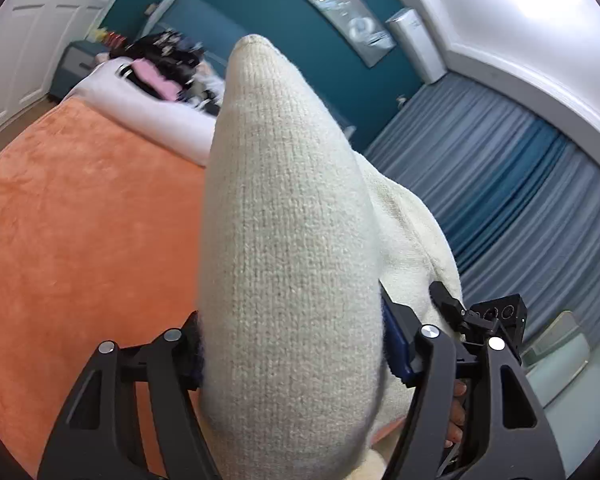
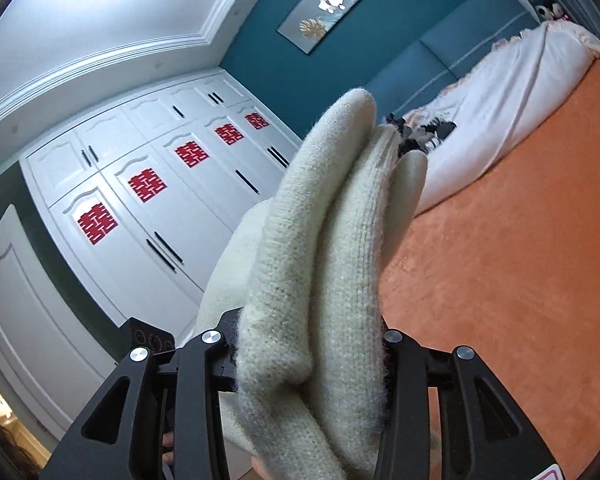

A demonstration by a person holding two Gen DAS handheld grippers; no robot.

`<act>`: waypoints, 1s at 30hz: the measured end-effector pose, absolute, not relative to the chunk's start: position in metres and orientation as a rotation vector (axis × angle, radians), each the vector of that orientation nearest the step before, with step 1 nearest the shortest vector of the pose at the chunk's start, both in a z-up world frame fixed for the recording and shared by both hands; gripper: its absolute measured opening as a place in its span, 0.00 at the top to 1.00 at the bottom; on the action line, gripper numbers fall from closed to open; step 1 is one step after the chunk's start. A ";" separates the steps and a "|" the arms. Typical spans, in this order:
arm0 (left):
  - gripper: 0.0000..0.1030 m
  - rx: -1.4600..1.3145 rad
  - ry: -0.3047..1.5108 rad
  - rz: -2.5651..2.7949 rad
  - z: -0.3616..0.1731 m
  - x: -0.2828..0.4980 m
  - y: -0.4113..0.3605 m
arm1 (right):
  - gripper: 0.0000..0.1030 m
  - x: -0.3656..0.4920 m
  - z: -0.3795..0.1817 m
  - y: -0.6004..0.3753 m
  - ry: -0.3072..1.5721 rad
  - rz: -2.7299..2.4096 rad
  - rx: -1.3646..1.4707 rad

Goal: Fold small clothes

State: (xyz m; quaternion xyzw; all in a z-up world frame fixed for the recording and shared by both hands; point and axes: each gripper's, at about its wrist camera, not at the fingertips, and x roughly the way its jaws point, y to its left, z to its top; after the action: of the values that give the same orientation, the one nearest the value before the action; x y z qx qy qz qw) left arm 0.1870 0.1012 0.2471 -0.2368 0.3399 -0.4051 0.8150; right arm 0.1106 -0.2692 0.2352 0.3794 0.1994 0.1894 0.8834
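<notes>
Above the orange blanket (image 1: pixel 80 220), left gripper (image 1: pixel 292 352) and right gripper (image 2: pixel 308 352) each clench the cream knit garment (image 1: pixel 292 220)

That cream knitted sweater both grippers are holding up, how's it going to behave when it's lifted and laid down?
The cream knitted sweater probably stays floppy: it bulges and droops in soft rolls between the left gripper and right gripper. Its thick fuzzy knit likely resists slipping from the pads. It looks bulky, so folds may spring open on the orange blanket.
</notes>
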 end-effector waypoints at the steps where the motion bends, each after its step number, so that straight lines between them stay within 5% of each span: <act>1: 0.31 -0.486 0.768 -0.830 0.220 0.200 0.097 | 0.57 0.115 0.206 -0.274 0.466 0.366 0.816; 5: 0.29 -0.419 1.052 -0.589 0.086 0.239 0.078 | 0.52 0.142 0.048 -0.270 0.840 0.108 0.864; 7: 0.42 -0.408 1.174 -0.496 0.029 0.235 0.084 | 0.52 0.133 -0.005 -0.275 0.991 -0.020 0.885; 12: 0.20 -0.482 1.027 -0.539 0.050 0.217 0.108 | 0.37 0.124 0.013 -0.278 0.885 0.049 0.840; 17: 0.14 -0.493 1.121 -0.516 0.019 0.245 0.092 | 0.31 0.176 -0.014 -0.262 0.981 0.083 0.835; 22: 0.32 -0.537 1.129 -0.496 0.010 0.249 0.084 | 0.65 0.198 -0.002 -0.250 0.949 0.127 0.768; 26: 0.36 -0.509 1.021 -0.554 0.038 0.250 0.079 | 0.66 0.191 0.054 -0.255 0.806 0.179 0.648; 30: 0.35 -0.386 1.071 -0.547 0.013 0.255 0.054 | 0.65 0.193 -0.001 -0.276 0.922 0.058 0.661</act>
State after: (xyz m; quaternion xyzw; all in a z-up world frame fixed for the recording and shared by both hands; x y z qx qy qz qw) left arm 0.2545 0.0538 0.0126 -0.1804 0.5007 -0.2558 0.8071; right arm 0.1930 -0.2759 -0.0014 0.3131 0.4365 0.0273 0.8430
